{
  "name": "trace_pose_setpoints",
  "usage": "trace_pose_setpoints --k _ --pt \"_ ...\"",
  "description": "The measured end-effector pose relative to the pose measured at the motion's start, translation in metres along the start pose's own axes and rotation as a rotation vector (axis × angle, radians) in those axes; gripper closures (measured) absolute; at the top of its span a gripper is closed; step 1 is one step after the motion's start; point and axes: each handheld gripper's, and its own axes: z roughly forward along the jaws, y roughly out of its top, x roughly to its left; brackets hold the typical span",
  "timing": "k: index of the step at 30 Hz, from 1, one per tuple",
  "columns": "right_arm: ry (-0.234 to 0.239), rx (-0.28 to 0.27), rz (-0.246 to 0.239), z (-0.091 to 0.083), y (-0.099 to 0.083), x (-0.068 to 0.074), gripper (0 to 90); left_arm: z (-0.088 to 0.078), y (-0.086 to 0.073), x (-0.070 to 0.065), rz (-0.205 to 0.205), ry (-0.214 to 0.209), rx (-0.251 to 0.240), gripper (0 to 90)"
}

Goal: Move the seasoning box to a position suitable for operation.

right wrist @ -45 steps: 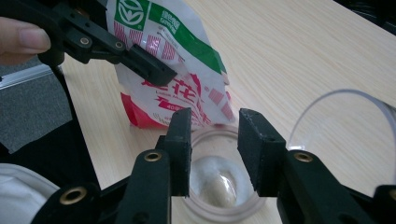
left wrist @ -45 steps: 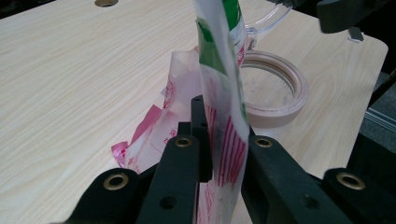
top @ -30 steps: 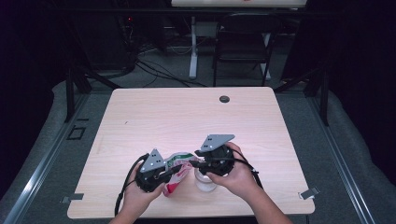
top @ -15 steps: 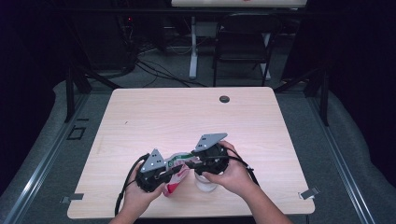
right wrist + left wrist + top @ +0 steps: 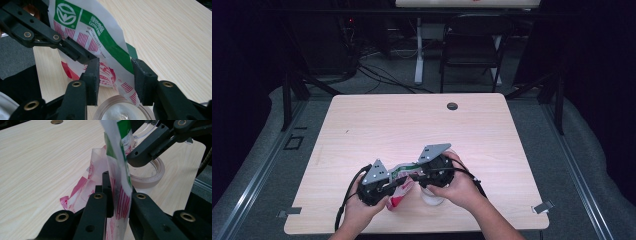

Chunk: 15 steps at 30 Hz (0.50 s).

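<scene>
We clamp the packet (image 5: 119, 182) in our left claw (image 5: 117, 202); our right claw's (image 5: 115, 75) jaws, just closing, straddle it above the cup (image 5: 122, 110).

A pale wood-grain bench (image 5: 377, 130) with rounded corners is standing on grey floor (image 5: 572, 150), its top lying largely bare. A dark round grommet (image 5: 452, 106) is sitting near the far edge at about 12 o'clock. Toward 6 o'clock, close to the near edge, a clear jar (image 5: 432, 196) with a beige rim is standing on the wood, and a crumpled red, white and green plastic packet (image 5: 398, 197) is resting just beside it at 9 o'clock.
</scene>
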Motion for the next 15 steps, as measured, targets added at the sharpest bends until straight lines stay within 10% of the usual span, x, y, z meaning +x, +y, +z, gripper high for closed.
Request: trace_pose_setpoints --k 15 --pt "-0.011 0.018 -0.004 -0.0031 -0.0007 -0.0003 83.4 0.0001 -0.0007 0.0011 -0.004 0.002 -0.008 86.7"
